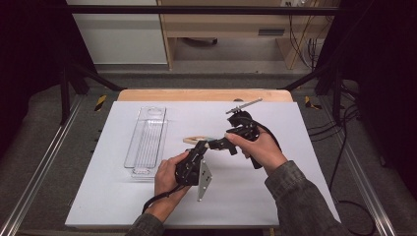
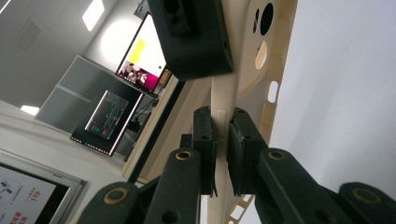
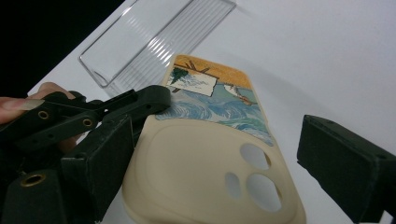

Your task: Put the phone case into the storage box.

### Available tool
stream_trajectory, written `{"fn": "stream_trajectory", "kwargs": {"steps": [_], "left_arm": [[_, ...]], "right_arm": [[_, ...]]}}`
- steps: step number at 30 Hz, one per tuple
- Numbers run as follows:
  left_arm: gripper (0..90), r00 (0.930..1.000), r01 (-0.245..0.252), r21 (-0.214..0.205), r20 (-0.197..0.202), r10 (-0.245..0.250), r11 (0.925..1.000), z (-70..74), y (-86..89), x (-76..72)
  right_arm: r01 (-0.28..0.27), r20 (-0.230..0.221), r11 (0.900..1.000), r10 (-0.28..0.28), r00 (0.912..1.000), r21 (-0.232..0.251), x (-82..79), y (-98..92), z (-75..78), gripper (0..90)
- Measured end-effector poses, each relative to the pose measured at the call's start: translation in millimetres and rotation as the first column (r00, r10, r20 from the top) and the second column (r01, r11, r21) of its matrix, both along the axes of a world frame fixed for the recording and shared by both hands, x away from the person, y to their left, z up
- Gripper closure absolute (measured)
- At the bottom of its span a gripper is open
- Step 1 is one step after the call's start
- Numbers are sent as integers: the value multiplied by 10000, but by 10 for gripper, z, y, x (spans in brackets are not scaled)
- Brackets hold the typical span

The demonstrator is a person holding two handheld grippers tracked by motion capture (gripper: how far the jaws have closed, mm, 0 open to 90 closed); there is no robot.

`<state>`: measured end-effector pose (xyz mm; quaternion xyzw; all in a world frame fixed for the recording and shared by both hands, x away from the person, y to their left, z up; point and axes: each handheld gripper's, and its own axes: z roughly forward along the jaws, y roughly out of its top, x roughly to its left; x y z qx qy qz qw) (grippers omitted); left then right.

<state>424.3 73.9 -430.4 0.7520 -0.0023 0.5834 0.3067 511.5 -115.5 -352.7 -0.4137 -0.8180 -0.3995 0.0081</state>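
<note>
Right gripper view shows the beige phone case (image 3: 196,163) held above the white table (image 3: 327,56), its edge pinched by the left gripper (image 2: 220,140), while the right gripper (image 3: 210,158) gapes around it.

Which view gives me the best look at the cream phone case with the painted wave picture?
The right gripper view: the cream phone case lies broadside there, camera cut-outs and picture plain. The left gripper view has it edge-on, pinched between that gripper's jaws. In the high view it is a small sliver.
</note>
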Motion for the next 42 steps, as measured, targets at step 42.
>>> {"fn": "stream_trajectory", "kwargs": {"steps": [42], "left_arm": [[816,9973,-701,-1799,67,725,9812,678,547,78]], "right_arm": [[2508,5250,9433,-3297,7847,2175,-345,-762,11,77]]}}
